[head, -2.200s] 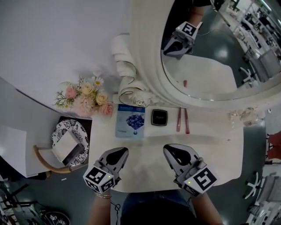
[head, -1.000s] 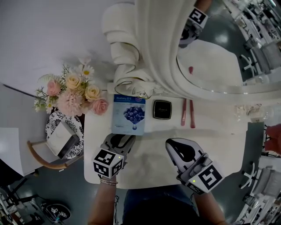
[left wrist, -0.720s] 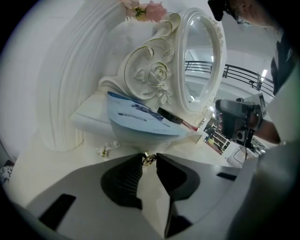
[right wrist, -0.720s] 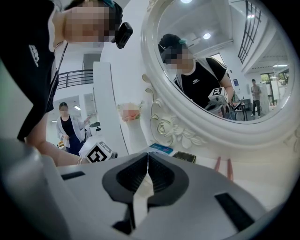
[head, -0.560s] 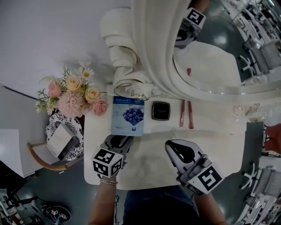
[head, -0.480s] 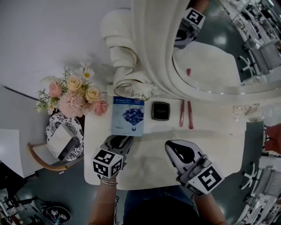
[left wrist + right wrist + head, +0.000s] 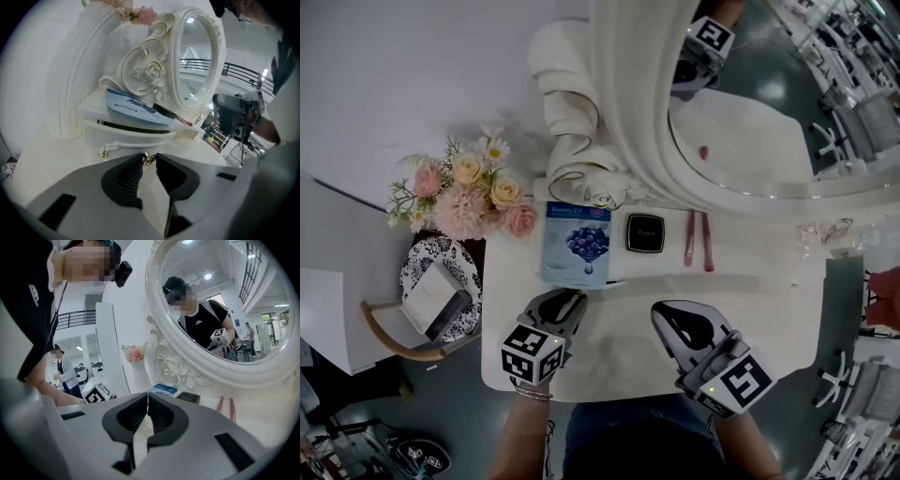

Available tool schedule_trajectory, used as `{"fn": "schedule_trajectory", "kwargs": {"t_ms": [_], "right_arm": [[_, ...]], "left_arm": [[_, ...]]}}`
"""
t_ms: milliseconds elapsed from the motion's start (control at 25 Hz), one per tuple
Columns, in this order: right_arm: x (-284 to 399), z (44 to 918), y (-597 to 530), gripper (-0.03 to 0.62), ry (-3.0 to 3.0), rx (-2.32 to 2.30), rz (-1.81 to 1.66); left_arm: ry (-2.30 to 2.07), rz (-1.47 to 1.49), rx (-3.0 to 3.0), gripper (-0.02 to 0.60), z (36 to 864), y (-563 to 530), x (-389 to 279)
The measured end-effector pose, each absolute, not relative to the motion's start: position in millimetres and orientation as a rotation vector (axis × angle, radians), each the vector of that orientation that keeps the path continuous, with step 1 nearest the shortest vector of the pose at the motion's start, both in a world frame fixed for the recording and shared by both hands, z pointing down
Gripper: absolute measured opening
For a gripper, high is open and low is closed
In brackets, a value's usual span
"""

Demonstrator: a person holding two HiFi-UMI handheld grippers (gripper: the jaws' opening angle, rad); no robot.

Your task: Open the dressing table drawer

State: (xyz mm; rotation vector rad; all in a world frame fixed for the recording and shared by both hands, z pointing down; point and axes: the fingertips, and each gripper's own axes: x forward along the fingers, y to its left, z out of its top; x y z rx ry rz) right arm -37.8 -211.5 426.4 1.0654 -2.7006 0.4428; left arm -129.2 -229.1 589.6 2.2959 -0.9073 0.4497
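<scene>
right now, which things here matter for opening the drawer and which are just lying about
For the job: drawer; its gold knob, gripped by the left hand-held gripper, whose jaws have just been closing.
Lying about: blue sachet, black compact, two pink sticks, flowers.

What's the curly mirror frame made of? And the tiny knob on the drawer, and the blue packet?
The mirror frame looks like glossy cream-painted resin or wood: it has a carved rose with thin gold lines, though paint hides what's beneath. The drawer knob is probably shiny gold-coloured metal, since it glints. The blue packet is likely glossy plastic film or foil, flat and printed.
</scene>
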Motion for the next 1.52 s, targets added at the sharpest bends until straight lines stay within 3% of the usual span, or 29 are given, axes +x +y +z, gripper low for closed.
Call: {"fn": "schedule_trajectory", "kwargs": {"t_ms": [1520], "right_arm": [[-49.9,422.7,-186.6,0.018,-2.728,1.033,0.433]], "left_arm": [[-0.879,0.460,2.283,0.101,590.5,-182.5,-134.7]]}}
